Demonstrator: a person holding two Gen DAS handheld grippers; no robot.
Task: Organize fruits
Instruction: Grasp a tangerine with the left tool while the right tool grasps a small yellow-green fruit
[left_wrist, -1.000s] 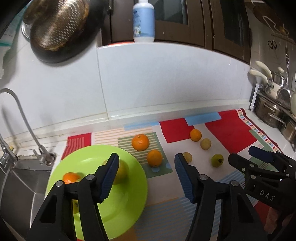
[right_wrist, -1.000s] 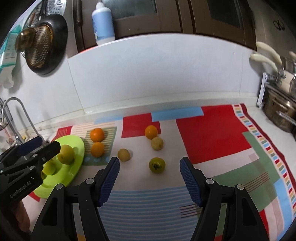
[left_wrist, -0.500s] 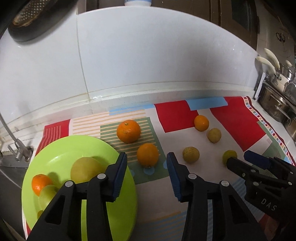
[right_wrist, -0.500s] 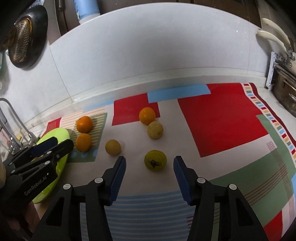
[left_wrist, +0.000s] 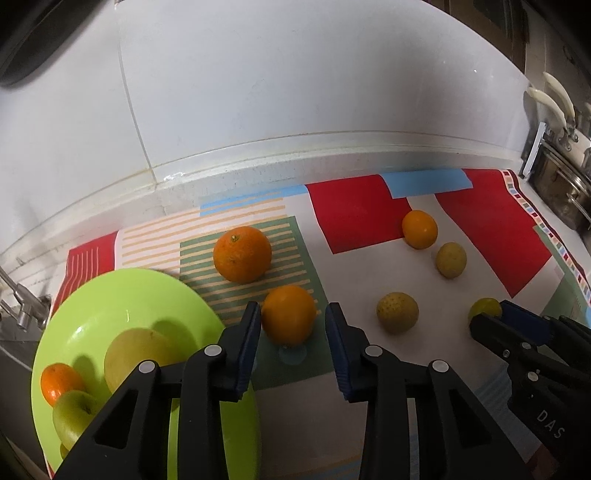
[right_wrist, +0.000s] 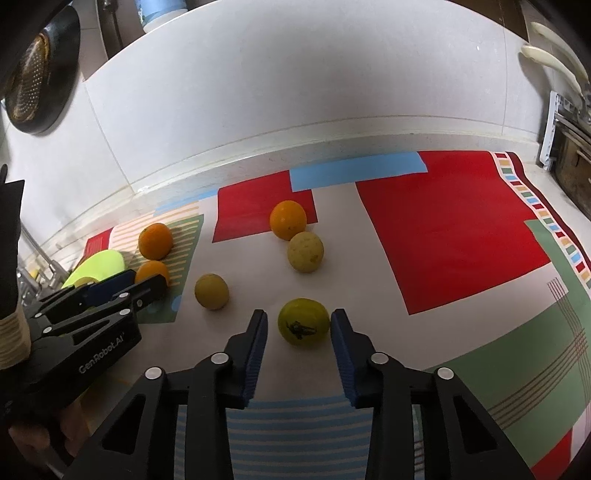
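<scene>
On the patterned mat (left_wrist: 354, 373), each open hand-held gripper brackets a fruit.

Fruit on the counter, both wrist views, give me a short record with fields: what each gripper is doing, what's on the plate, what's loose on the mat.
left gripper: open, fingers either side of an orange, not closed on it
right gripper: open, straddling a yellow-green fruit with a dark mark
green plate: holds a small orange, a large yellow fruit, a green fruit
loose on mat: three oranges, three yellowish fruits
</scene>
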